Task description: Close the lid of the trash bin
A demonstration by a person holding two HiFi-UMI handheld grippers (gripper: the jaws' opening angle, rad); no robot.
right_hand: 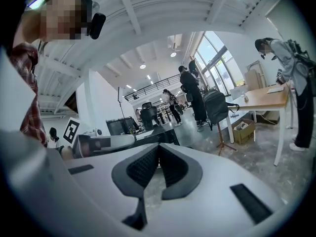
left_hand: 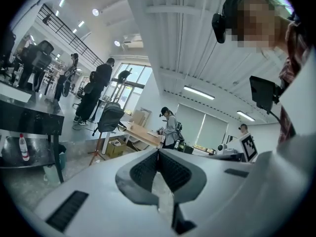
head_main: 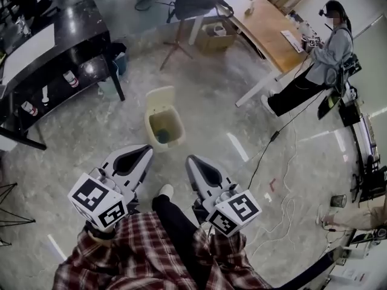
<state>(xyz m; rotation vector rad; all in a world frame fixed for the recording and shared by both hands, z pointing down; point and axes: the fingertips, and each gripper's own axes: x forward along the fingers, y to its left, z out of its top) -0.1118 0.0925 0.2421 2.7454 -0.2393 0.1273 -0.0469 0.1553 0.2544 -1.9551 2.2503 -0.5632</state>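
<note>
A pale grey marbled floor [head_main: 205, 101] runs through the room, crossed by thin cables [head_main: 284, 213] at the right. A black desk [head_main: 60, 41] with bottles [head_main: 71, 79] on its lower shelf stands at the left. A wooden tabletop [head_main: 266, 32] on white legs stands at the upper right, with a cardboard box [head_main: 214, 36] beside one leg. Overhead are white ceiling beams [right_hand: 128, 9], strip lights [left_hand: 198, 93] and tall windows [right_hand: 215, 56].

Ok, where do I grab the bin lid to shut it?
Probably the free top edge of the lid, pinched from above. It stands upright behind the opening of the trash bin, apparently hinged on the far side, so that edge should swing down toward you.
</note>
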